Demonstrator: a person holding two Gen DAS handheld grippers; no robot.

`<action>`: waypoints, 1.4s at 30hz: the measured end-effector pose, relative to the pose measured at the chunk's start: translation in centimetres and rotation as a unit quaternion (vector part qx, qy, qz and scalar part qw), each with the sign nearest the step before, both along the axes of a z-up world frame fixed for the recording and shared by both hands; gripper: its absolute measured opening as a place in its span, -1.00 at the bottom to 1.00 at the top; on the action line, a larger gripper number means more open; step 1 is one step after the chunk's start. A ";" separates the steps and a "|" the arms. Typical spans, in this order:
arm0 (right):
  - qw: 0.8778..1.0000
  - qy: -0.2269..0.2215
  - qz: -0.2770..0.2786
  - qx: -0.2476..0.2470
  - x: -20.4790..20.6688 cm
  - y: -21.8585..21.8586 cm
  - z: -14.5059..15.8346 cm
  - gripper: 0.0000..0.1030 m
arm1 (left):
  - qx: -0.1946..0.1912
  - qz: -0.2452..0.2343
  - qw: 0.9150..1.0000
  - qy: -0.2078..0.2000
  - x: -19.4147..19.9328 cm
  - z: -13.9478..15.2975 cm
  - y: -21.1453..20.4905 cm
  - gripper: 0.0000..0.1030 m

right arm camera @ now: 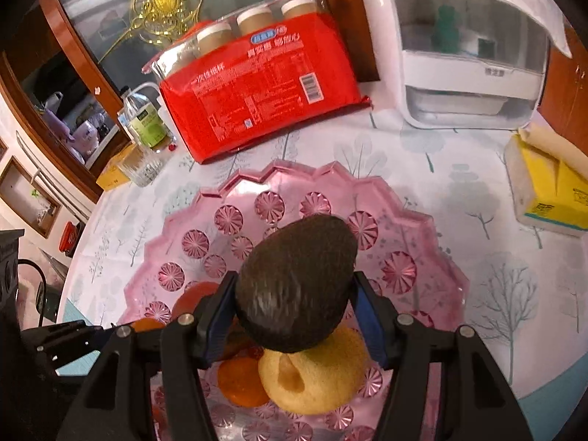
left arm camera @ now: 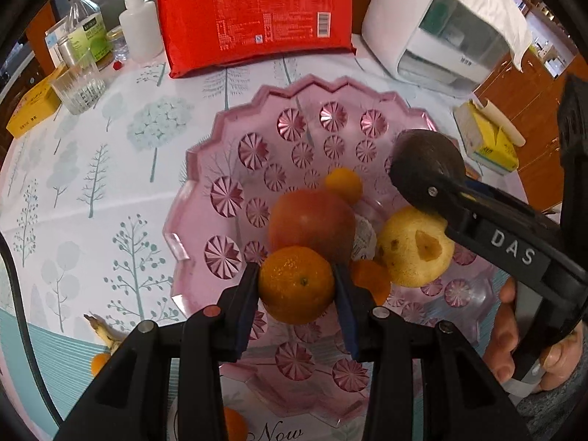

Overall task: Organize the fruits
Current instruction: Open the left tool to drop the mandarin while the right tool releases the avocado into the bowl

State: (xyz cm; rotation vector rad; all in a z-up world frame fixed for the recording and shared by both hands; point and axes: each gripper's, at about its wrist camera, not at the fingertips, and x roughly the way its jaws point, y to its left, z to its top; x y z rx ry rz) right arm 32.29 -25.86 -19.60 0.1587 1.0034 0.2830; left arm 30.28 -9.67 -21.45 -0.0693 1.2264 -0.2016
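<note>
Left gripper (left arm camera: 296,286): my pads clamp a mandarin (left arm camera: 296,283) from both sides, over the near part of the bowl (left arm camera: 220,154).
Right gripper (right arm camera: 296,305): my jaws grip an avocado (right arm camera: 297,283), pointed end away from me, above the bowl's right half.
Bowl: pink, faceted, scalloped rim, on a tree-print cloth (left arm camera: 92,169).
Fruit in bowl: an apple (left arm camera: 312,220) in the middle just beyond my mandarin; a small orange (left arm camera: 343,183) behind it; a yellow pear (left arm camera: 415,246) with brown marks right of it; another orange (left arm camera: 371,279) partly hidden between my left pad and the pear.
In the way: the pear lies right under the avocado; the apple sits just ahead of the mandarin.
Around: a red pack (left arm camera: 257,14) beyond the bowl, a white appliance (left arm camera: 433,25) to its right, a yellow tissue box (left arm camera: 485,136), a glass (left arm camera: 79,88) and bottles at far left.
Outside bowl: a banana tip (left arm camera: 104,332) and an orange (left arm camera: 99,364) on the cloth at lower left.
Pose: both grippers tilt steeply down; my right hand (left arm camera: 529,345) wraps its handle.
</note>
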 end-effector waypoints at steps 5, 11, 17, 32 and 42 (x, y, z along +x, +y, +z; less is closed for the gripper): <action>1.000 0.013 0.012 0.009 0.4 0.1 -0.7 0.21 | 0.006 -0.002 1.000 0.000 0.3 -0.3 -0.3 -0.21; 1.000 -0.025 0.017 0.004 -1.0 0.3 0.7 0.22 | 0.007 0.026 0.999 -0.023 0.2 0.6 0.4 0.41; 1.000 -0.026 0.006 0.014 -2.1 -0.5 1.0 0.22 | -0.002 0.048 0.998 -0.031 0.0 1.6 1.6 0.52; 0.999 -0.031 -0.010 0.025 -5.3 -1.1 2.2 0.22 | 0.004 0.048 0.997 -0.057 -2.5 5.3 2.1 0.77; 0.998 -0.059 -0.009 0.028 -8.3 -0.8 5.9 0.22 | 0.008 0.060 0.993 -0.105 -5.9 10.4 2.8 0.77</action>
